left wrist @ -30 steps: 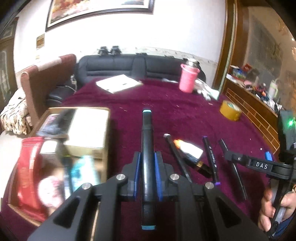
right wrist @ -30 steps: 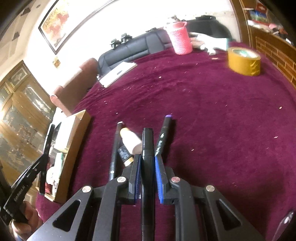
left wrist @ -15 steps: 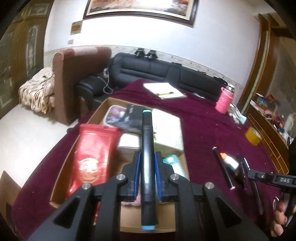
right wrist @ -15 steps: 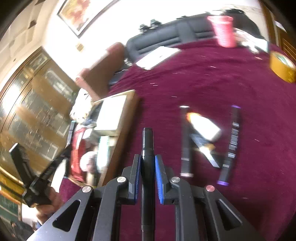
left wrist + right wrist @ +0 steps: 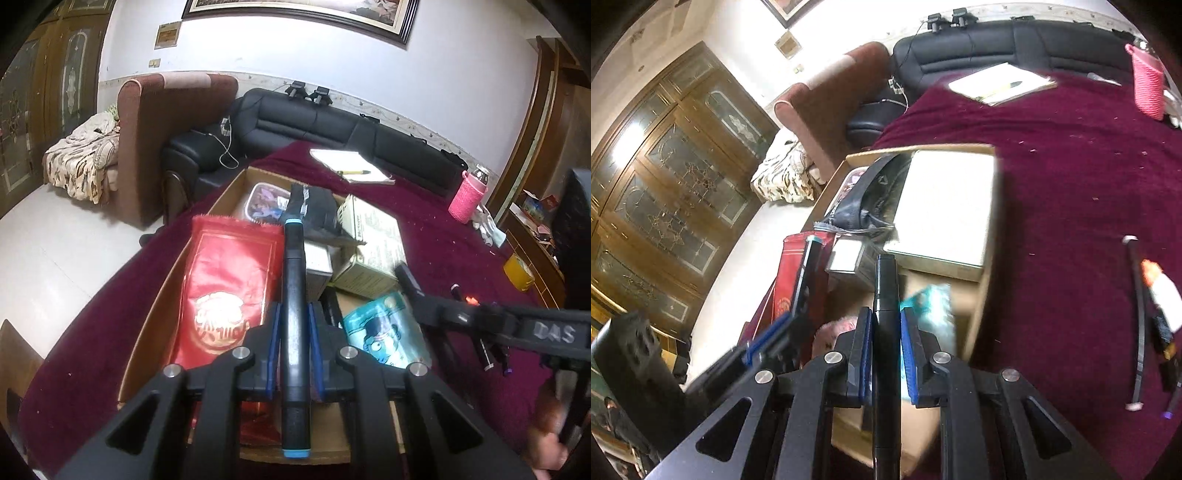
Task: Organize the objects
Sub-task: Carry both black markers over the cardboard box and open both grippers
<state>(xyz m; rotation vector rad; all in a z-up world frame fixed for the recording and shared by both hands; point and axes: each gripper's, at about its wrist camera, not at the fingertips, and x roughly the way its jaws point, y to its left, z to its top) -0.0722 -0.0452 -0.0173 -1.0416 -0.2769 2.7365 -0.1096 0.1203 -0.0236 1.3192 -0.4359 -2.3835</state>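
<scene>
Left gripper is clamping a black marker with teal ends tight between both fingers, hanging over the cardboard box, above the red packet. Right gripper is pinching a plain black marker over the same box. Other pens are lying on the maroon tablecloth.

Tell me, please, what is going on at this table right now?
A person is tidying pens into a cardboard box on the maroon table. The left gripper is shut on a blue-capped marker, and the right gripper is shut on a black marker; both hang over the box, already filled with packets. A few pens are left on the cloth.
</scene>
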